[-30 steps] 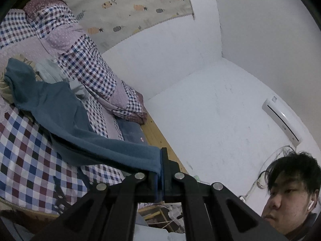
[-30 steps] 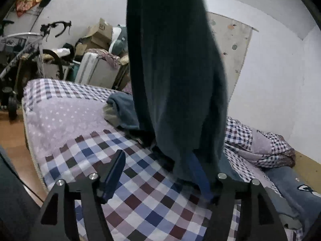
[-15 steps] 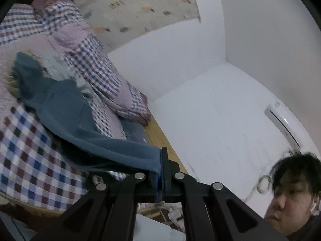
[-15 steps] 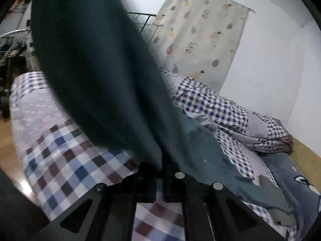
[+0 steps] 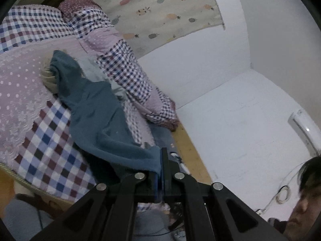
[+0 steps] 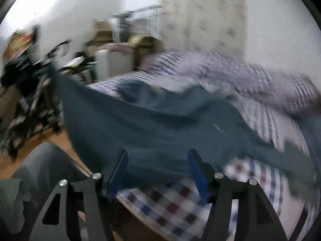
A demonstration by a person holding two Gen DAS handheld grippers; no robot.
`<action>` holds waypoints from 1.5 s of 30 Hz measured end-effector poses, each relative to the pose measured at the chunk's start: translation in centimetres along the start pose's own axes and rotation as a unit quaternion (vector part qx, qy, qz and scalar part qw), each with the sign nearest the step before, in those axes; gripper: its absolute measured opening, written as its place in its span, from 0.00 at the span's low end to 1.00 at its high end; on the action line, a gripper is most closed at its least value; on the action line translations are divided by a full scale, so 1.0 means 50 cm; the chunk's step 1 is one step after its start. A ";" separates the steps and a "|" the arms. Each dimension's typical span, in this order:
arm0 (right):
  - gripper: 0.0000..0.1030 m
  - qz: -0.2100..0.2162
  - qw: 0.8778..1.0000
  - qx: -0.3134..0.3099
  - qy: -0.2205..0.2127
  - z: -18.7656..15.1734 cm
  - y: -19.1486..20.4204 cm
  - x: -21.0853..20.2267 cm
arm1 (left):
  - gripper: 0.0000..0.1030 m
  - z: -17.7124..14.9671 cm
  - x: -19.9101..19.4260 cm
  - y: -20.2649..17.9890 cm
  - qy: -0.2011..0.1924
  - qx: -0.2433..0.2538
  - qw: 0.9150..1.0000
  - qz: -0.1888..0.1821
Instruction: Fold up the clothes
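Soft, dim indoor light leaves the left wrist view sharp with faint shadows, while the right wrist view smears with motion blur throughout, both bending and darkening at their round edges.

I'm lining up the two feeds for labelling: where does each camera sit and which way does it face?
Left wrist: on the left hand-held gripper, shut on the blue garment, facing along the bed to the wall; a head shows at lower right.
Right wrist: on the open right hand-held gripper, facing across the bed toward clutter; blurred; a leg shows at lower left.
Shared: garment, bed.
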State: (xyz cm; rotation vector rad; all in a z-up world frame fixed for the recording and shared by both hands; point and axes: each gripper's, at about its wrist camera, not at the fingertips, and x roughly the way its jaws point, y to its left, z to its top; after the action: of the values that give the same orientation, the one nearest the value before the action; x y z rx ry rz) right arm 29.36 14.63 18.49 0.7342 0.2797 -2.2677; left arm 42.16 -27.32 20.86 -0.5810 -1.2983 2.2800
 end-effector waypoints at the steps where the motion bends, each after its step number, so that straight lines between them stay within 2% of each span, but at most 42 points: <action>1: 0.64 -0.009 0.999 0.030 0.009 -0.013 -0.031 0.007 | 0.00 -0.004 0.003 0.004 0.002 0.002 1.000 0.008; 4: 0.64 -0.049 0.990 0.121 0.048 -0.058 -0.114 0.035 | 0.00 -0.014 0.012 0.015 0.006 0.003 1.000 0.026; 7: 0.64 -0.018 0.983 0.159 0.092 -0.102 -0.126 0.082 | 0.00 -0.016 0.008 0.021 -0.003 0.001 0.999 0.035; 10: 0.64 0.015 0.978 0.154 0.136 -0.130 -0.100 0.136 | 0.00 -0.011 0.004 0.025 -0.019 -0.003 0.999 0.040; 14: 0.64 0.033 0.978 0.121 0.167 -0.142 -0.052 0.205 | 0.00 0.000 0.000 0.027 -0.039 -0.004 0.998 0.039; 17: 0.64 0.031 0.980 0.098 0.170 -0.147 -0.029 0.239 | 0.00 0.007 0.006 0.025 -0.043 -0.004 0.998 0.037; 21: 0.64 0.067 0.973 0.151 0.163 -0.148 -0.033 0.271 | 0.00 0.010 0.006 0.022 -0.044 0.000 0.998 0.036; 26: 0.64 0.059 0.976 0.157 0.141 -0.144 -0.015 0.288 | 0.00 0.010 0.005 0.025 -0.048 -0.005 0.998 0.031; 27: 0.61 0.061 0.974 0.169 0.135 -0.144 -0.020 0.292 | 0.00 0.010 0.005 0.026 -0.048 -0.006 0.998 0.030; 30: 0.12 0.069 0.969 0.206 0.117 -0.144 -0.040 0.298 | 0.00 0.011 0.004 0.027 -0.052 -0.010 0.998 0.034; 34: 0.09 0.090 0.964 0.243 0.062 -0.124 -0.089 0.212 | 0.00 0.013 -0.008 0.034 -0.058 -0.020 0.997 0.037; 40: 0.09 0.104 0.957 0.271 -0.009 -0.097 -0.164 0.006 | 0.00 0.008 -0.014 0.049 -0.060 -0.026 0.997 0.041; 45: 0.12 0.067 0.967 0.245 -0.012 -0.063 -0.173 -0.119 | 0.00 -0.009 0.009 0.059 -0.035 -0.024 0.997 0.058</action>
State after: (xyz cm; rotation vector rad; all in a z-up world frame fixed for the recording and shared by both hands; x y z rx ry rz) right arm 28.05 25.49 19.27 0.9402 -0.3493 -2.2302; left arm 41.53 -28.09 17.98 -0.6111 -1.3893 2.3881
